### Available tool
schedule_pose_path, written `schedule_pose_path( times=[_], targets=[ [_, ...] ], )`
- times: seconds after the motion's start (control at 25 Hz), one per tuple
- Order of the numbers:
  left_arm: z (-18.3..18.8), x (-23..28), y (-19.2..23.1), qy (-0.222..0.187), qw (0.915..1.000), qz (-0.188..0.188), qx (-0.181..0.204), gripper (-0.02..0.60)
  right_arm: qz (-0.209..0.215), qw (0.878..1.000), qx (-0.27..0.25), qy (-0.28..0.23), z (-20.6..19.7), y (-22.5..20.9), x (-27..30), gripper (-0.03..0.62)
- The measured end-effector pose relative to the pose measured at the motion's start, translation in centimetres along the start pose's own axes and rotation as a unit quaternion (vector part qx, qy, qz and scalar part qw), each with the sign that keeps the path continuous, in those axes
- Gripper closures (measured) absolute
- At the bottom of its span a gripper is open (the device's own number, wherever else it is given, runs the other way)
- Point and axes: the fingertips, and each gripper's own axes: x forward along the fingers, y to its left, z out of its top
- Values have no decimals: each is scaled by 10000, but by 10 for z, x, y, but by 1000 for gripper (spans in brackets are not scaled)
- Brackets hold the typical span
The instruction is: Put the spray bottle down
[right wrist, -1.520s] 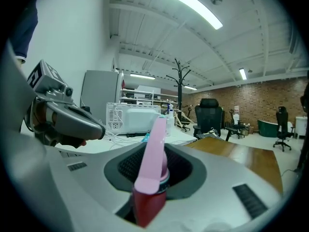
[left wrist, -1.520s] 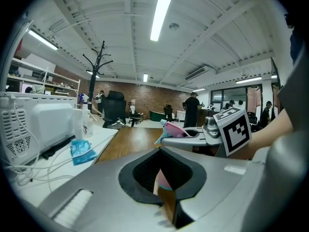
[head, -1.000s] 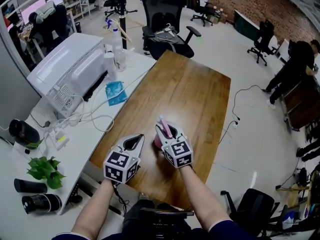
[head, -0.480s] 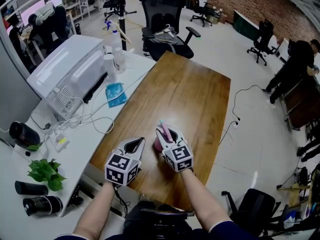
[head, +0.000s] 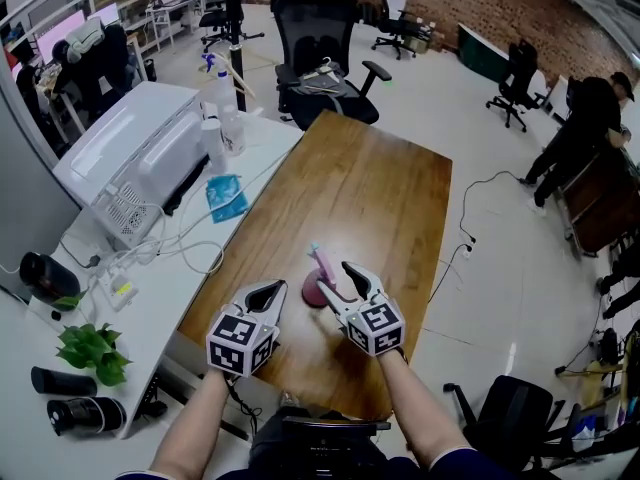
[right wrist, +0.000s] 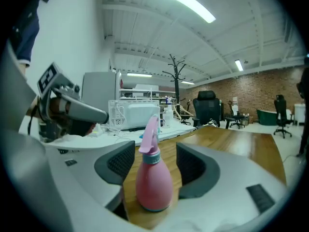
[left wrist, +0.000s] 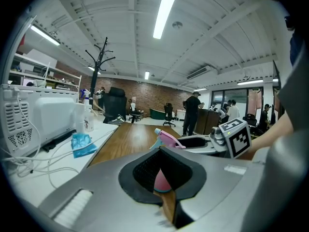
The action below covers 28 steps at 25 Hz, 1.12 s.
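Observation:
A pink spray bottle stands upright on the wooden table, near its front end. My right gripper sits just right of it and behind it. Its jaws are opening, and the bottle stands between the dark pads with a gap on each side. My left gripper hovers to the bottle's left with its tips together and nothing in it. In the left gripper view, the bottle's head shows past the joined jaws of the left gripper, and the right gripper lies beside it.
A white desk on the left carries a printer, clear bottles, a blue packet, cables, a plant and a black lens. An office chair stands at the table's far end. A person stands far right.
The right gripper's jaws have spread off the spray bottle, and the gripper has slid a little back and to the right. The bottle stays standing on the table. My left gripper kept still.

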Motion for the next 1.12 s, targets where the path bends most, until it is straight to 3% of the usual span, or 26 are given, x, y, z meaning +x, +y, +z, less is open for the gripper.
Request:
schedule_pose_path(
  times=[0.08, 0.16, 0.24, 0.44, 0.8, 1.12],
  targets=[
    [0, -5, -2, -27, 10000, 28, -46, 574, 38, 9996, 222, -164, 11, -6, -30, 317],
    [4, -12, -5, -100, 9998, 109, -105, 574, 24, 9990, 159, -406, 30, -8, -57, 514],
    [13, -17, -9, -242, 9994, 175, -158, 574, 64, 9976, -9, -688, 53, -6, -80, 589],
    [25, -22, -32, -372, 9992, 146, -34, 574, 133, 9974, -278, -654, 72, 4, -115, 588],
    [41, -31, -47, -529, 9981, 291, 82, 573, 275, 9960, -96, -846, 101, 19, -138, 588],
    [42, -35, -54, -545, 9979, 326, 98, 574, 469, 9959, 99, -762, 94, 24, -135, 588]
  ],
)
